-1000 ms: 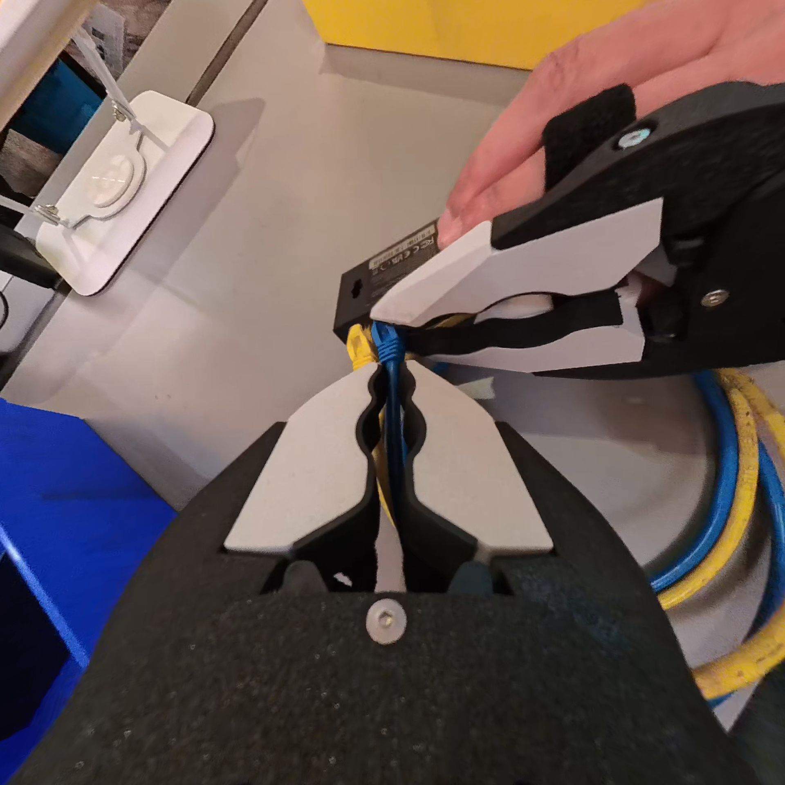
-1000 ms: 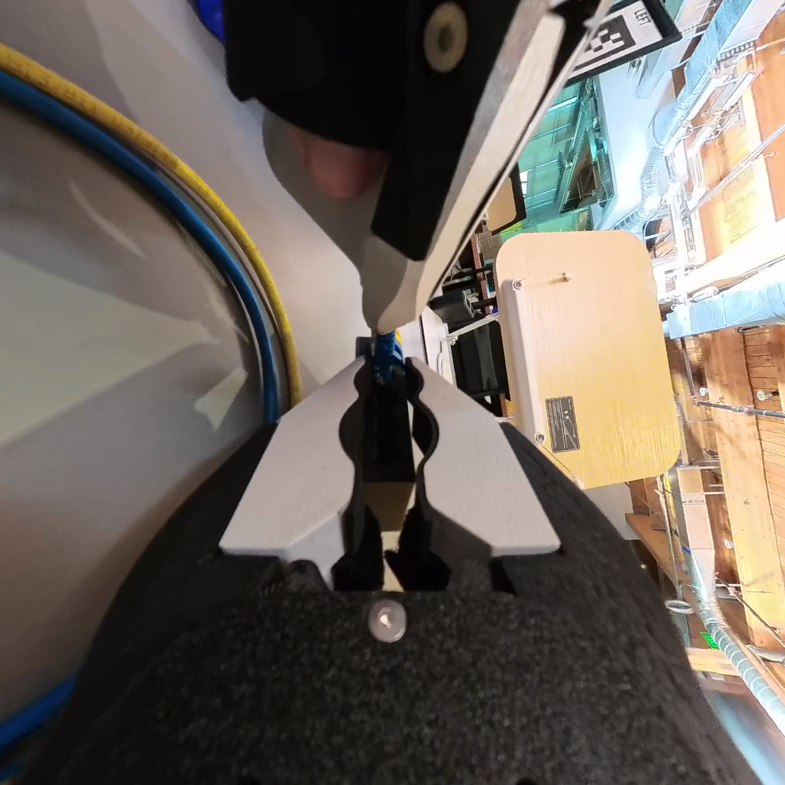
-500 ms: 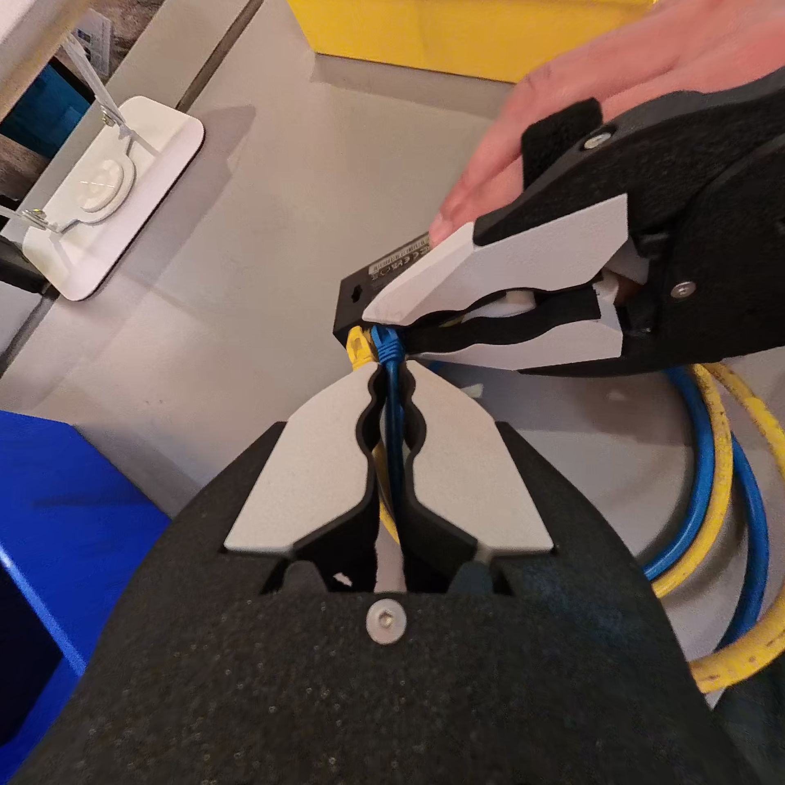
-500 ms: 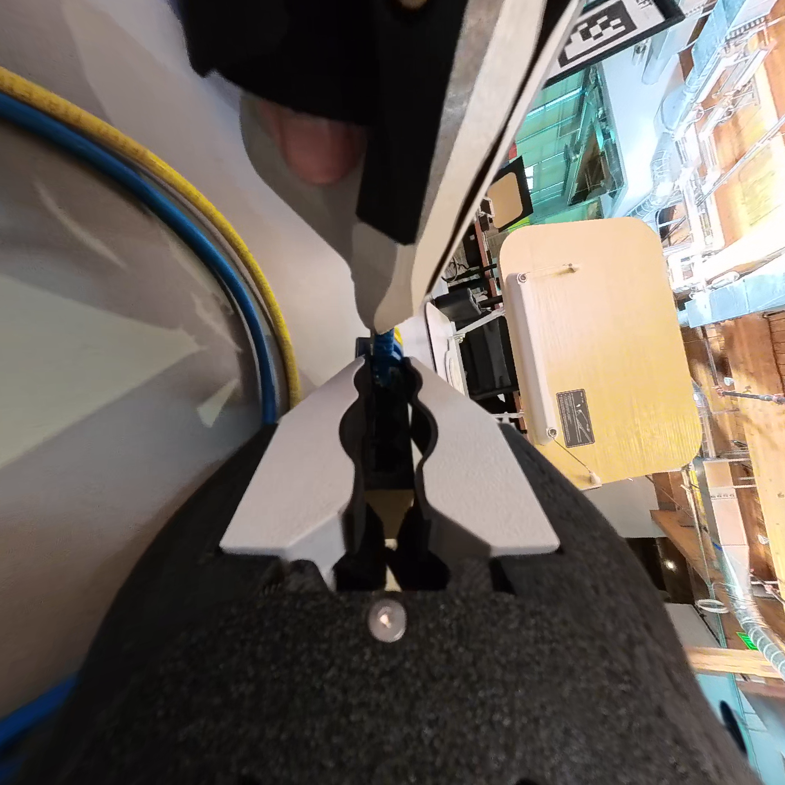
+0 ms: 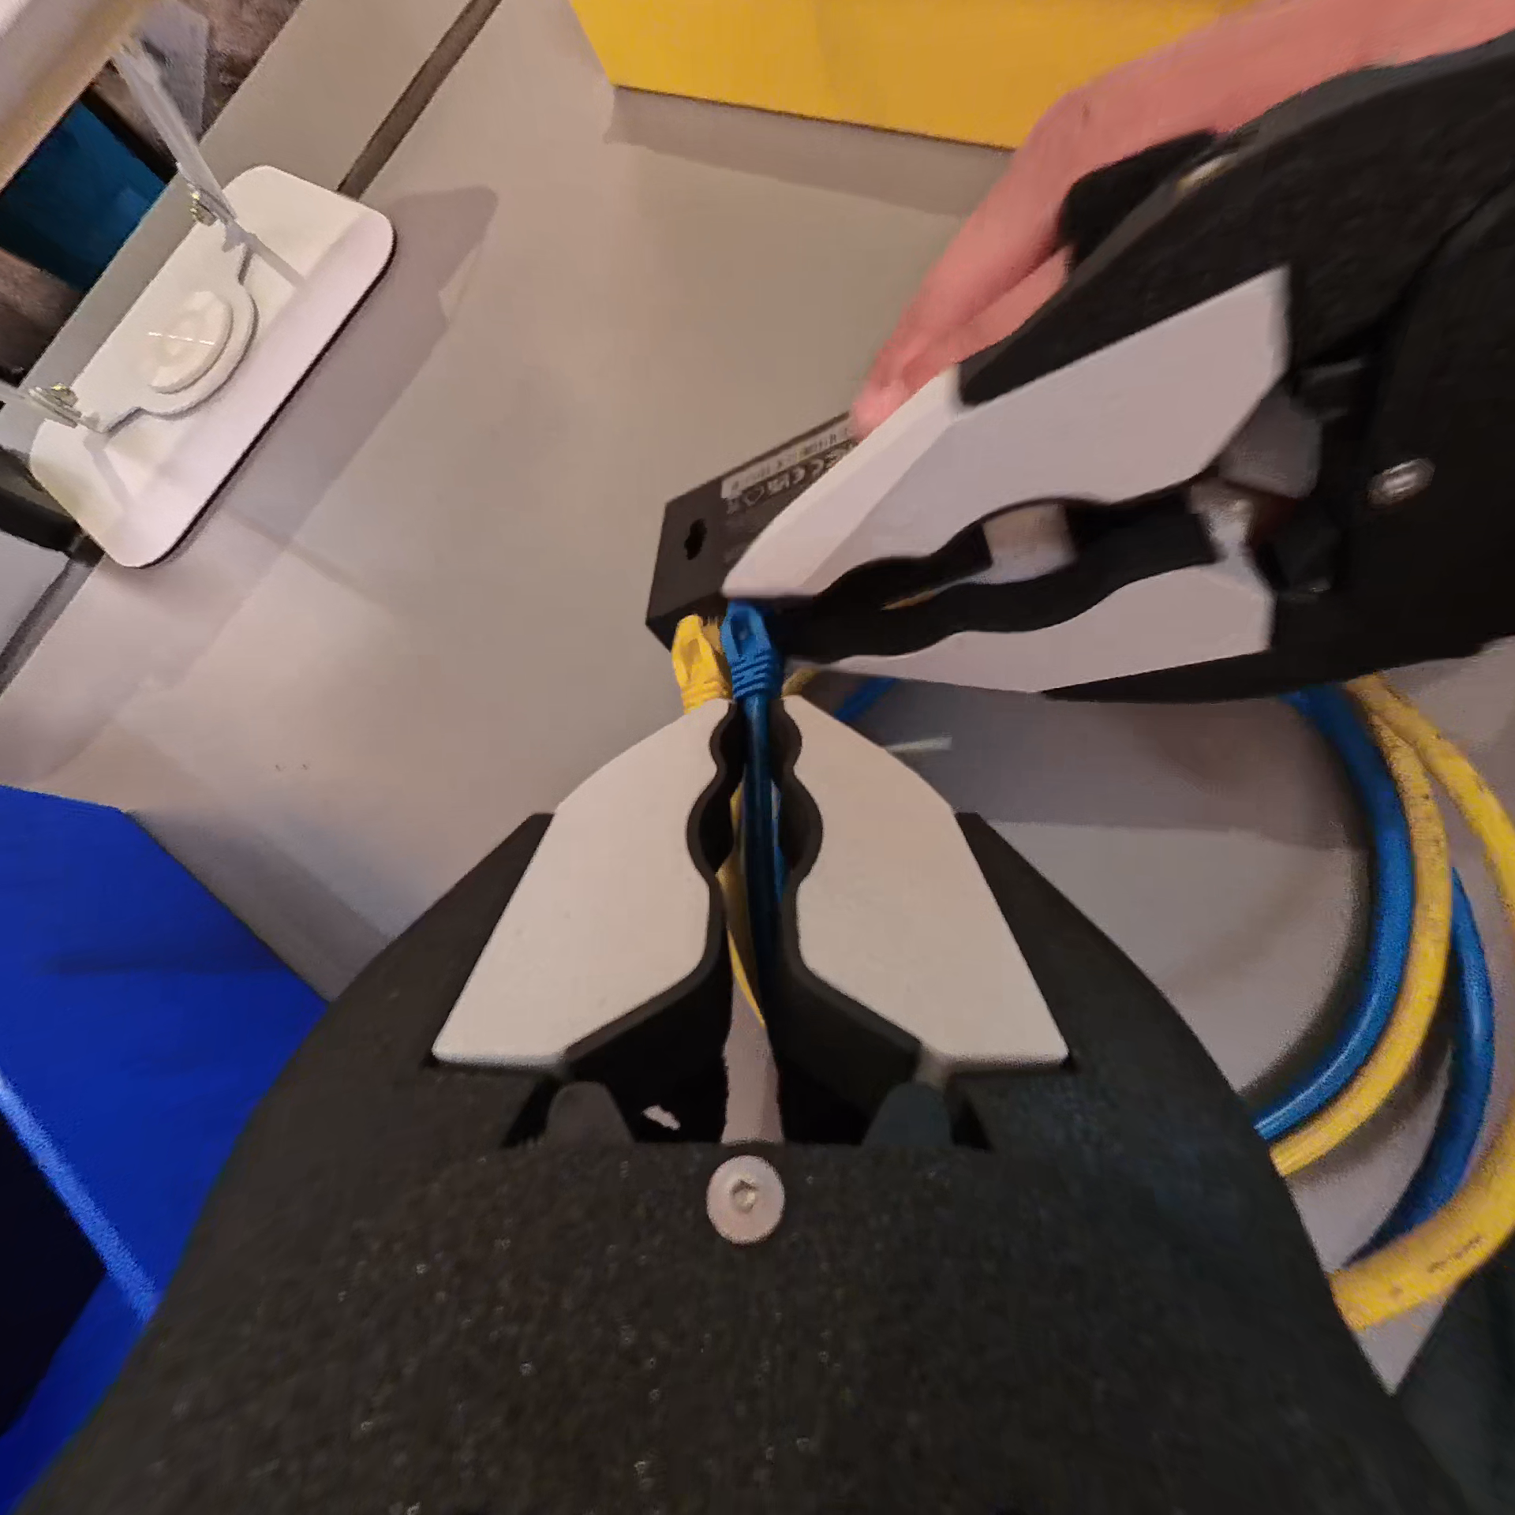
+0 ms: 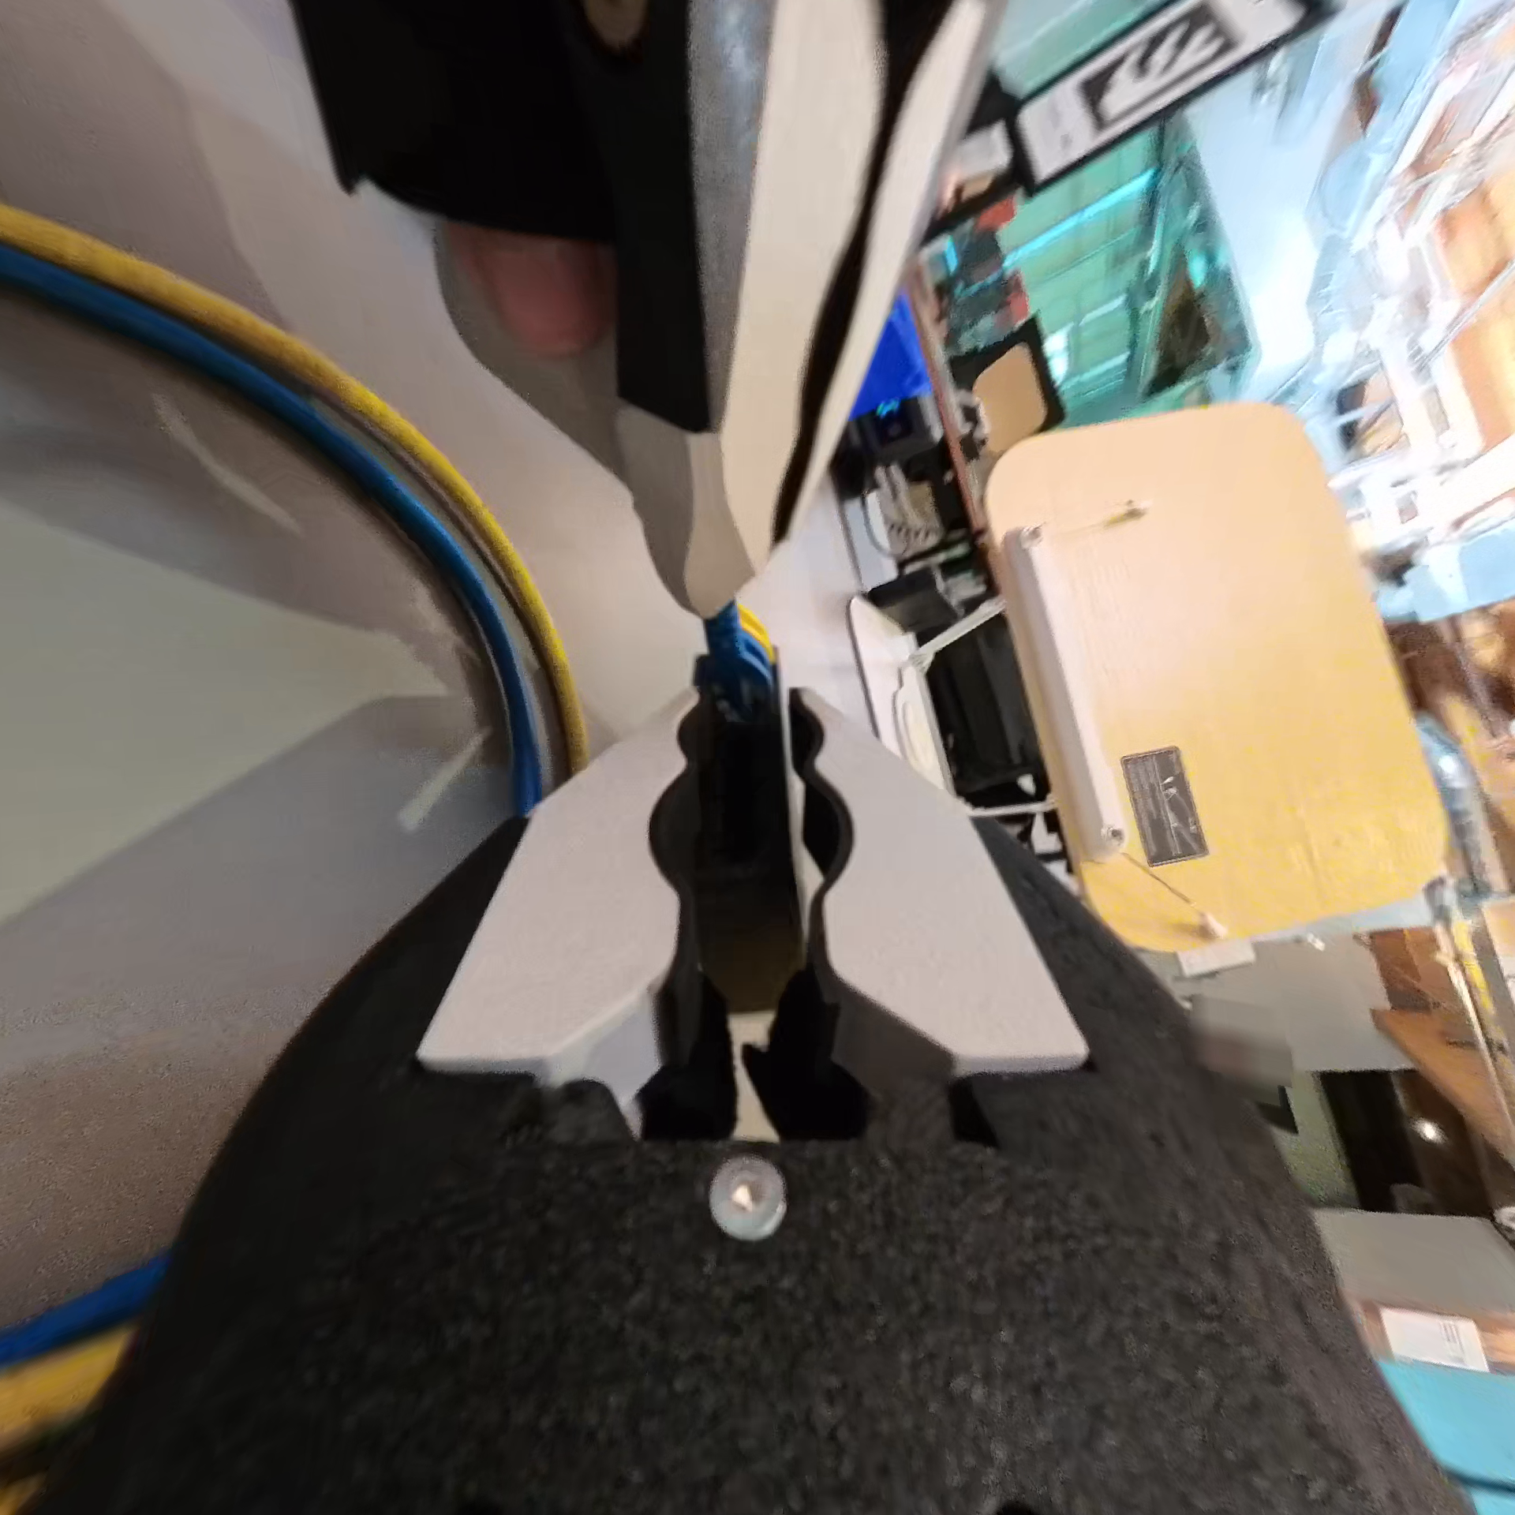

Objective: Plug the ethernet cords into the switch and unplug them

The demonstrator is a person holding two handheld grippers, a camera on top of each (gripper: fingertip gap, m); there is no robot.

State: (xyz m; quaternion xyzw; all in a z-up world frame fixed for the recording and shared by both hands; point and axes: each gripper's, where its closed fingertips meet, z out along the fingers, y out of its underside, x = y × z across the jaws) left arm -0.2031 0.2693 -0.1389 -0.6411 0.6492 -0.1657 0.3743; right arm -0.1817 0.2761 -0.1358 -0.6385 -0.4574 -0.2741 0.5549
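Note:
My left gripper (image 5: 754, 715) is shut on the blue ethernet cord (image 5: 761, 820) just behind its plug (image 5: 748, 656). The plug's front end meets the port side of the black switch (image 5: 697, 557); I cannot tell how deep it sits. A yellow plug (image 5: 697, 668) is in the port beside it. My right gripper (image 5: 820, 611) comes in from the right and is shut on the switch. In the right wrist view the right gripper (image 6: 742, 705) clamps the switch (image 6: 742, 820) edge-on, with the blue plug (image 6: 738, 656) at its far end and a left gripper finger (image 6: 779, 328) above.
Blue and yellow cord lies coiled (image 5: 1394, 943) on the grey table at the right. A blue bin (image 5: 123, 984) stands at the left, a yellow bin (image 5: 820, 57) at the back, and a white stand base (image 5: 205, 352) at the far left. A hand (image 5: 984, 287) rests on the right gripper.
The right gripper and switch have tilted and drawn slightly away from my left fingertips, so more of the blue plug's boot shows. Both grippers stay shut.

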